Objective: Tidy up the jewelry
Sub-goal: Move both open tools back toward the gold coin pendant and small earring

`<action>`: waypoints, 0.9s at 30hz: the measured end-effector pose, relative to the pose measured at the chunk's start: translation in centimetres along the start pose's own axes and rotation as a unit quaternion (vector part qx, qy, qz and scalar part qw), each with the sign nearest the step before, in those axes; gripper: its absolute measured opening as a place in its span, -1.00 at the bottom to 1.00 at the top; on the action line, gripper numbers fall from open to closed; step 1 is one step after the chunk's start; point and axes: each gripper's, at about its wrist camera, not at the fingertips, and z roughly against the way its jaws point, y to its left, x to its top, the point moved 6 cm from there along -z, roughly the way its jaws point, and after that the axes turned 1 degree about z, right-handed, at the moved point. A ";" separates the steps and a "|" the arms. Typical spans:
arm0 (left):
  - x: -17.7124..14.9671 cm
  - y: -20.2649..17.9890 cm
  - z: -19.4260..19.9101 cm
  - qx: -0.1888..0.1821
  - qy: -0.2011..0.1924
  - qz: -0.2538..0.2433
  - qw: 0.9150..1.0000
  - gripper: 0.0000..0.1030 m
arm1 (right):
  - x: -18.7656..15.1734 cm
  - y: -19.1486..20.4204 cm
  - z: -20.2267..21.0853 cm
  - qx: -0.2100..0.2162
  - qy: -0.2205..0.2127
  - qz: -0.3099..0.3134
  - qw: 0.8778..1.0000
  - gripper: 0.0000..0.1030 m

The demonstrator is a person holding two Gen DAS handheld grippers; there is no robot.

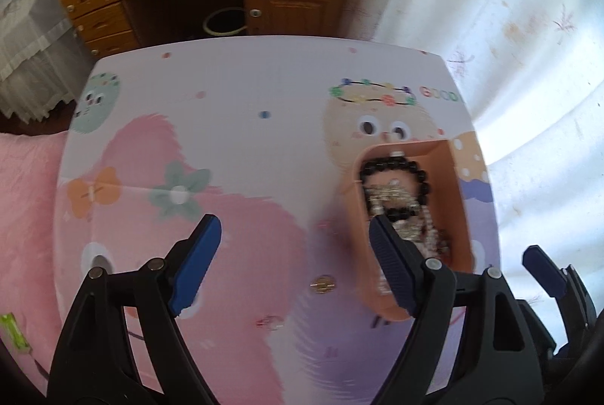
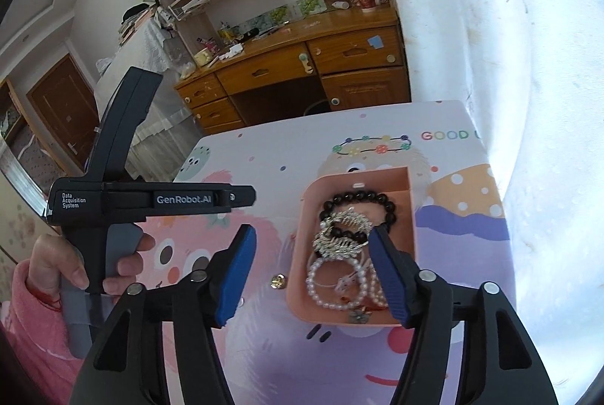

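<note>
**Peach tray loaded, both tongs released above the table**

Peach plastic forms the jewelry tray [image 2: 400, 184], which rests on the cartoon-printed table [image 2: 264, 348]. In your right wrist view the tray sits at about 1 o'clock from the right gripper [image 2: 313, 267], with its near edge passing between the two blue fingertips. The right fingertip [image 2: 389, 276] overlaps the tray's right half; the left fingertip [image 2: 236, 273] stands outside the tray, over bare table. Both jaws are spread wide and grasp nothing.

Inside the tray you can identify:
- a black bead bracelet [image 2: 358, 201] at the far end;
- a silver leaf-shaped piece [image 2: 341, 231] lying across it;
- a pearl bracelet [image 2: 334, 282] at the near end, touching a small dark charm [image 2: 358, 316].

One gold button-like item [image 2: 278, 280] lies on the table just outside the tray's left wall, at roughly 12 o'clock between the right gripper's fingertips.

In your left wrist view the left gripper [image 1: 292, 254] is likewise spread apart and empty. The tray [image 1: 458, 193] lies at about 2 o'clock from it, partly behind its right fingertip [image 1: 392, 261]. The gold item [image 1: 321, 284] sits between the fingertips, nearer the right one. A small pink-and-clear piece [image 1: 270, 322] lies on the table at 6 o'clock from the gold item; its type cannot be determined.
</note>
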 end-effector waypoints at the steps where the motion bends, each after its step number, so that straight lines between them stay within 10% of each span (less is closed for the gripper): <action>1: -0.2 1.2 0.2 0.007 -0.004 0.003 1.000 0.53 | -0.1 0.7 -0.2 0.002 0.001 0.002 1.000 0.31; 13: -3.5 10.1 0.8 0.019 -0.001 -0.013 1.000 0.53 | -2.8 7.8 -4.0 0.010 0.033 -0.057 0.998 0.53; 27: -11.9 8.2 -2.5 -0.059 -0.058 -0.214 0.973 0.53 | -7.5 8.2 -6.5 -0.061 0.040 -0.197 0.978 0.53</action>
